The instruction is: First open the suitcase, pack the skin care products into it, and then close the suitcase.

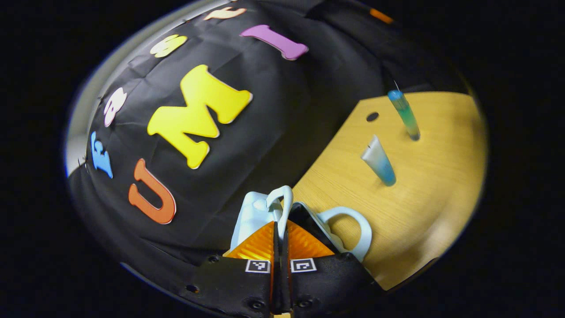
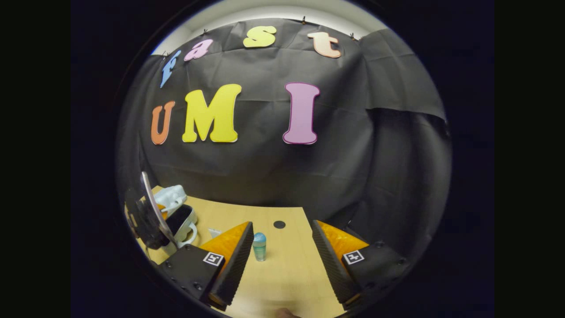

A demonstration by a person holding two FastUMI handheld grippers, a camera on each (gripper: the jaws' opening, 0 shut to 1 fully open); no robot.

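Note:
A small pale-blue suitcase with looped handles lies partly open at the table's edge, its dark inside showing. In the left gripper view my left gripper is shut on the raised lid by its handle. Two skin care tubes stand on the wooden table: a white-and-blue tube nearer and a teal-green tube farther off. In the right gripper view my right gripper hangs open above the table with nothing between its fingers; the teal tube stands beside its left finger. The suitcase is at the far left, with the left gripper on it.
A round dark hole is cut in the tabletop near the back edge, also seen past the teal tube. The black cloth wall rises right behind the table. Bare wood lies between the tubes and the table's near edge.

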